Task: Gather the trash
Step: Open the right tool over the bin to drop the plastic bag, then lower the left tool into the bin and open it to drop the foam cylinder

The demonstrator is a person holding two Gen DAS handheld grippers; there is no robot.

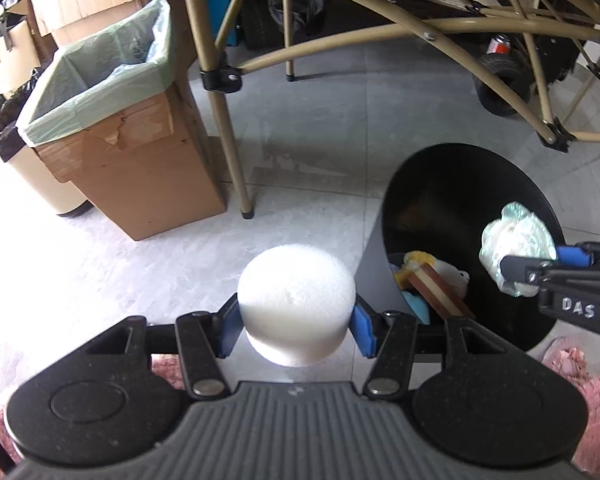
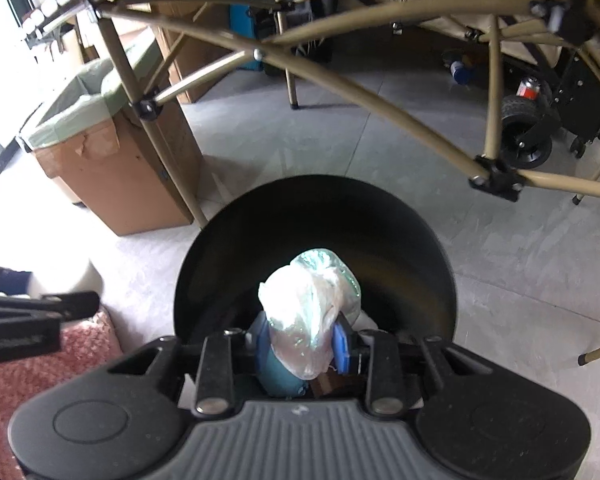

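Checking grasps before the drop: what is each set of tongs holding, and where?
Left tongs pinch the white foam puck across its round sides. Right tongs pinch the crumpled plastic bag near its lower end, over the black bin.

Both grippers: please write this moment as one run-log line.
left gripper: holds foam | right gripper: holds bag over bin | bin: has trash
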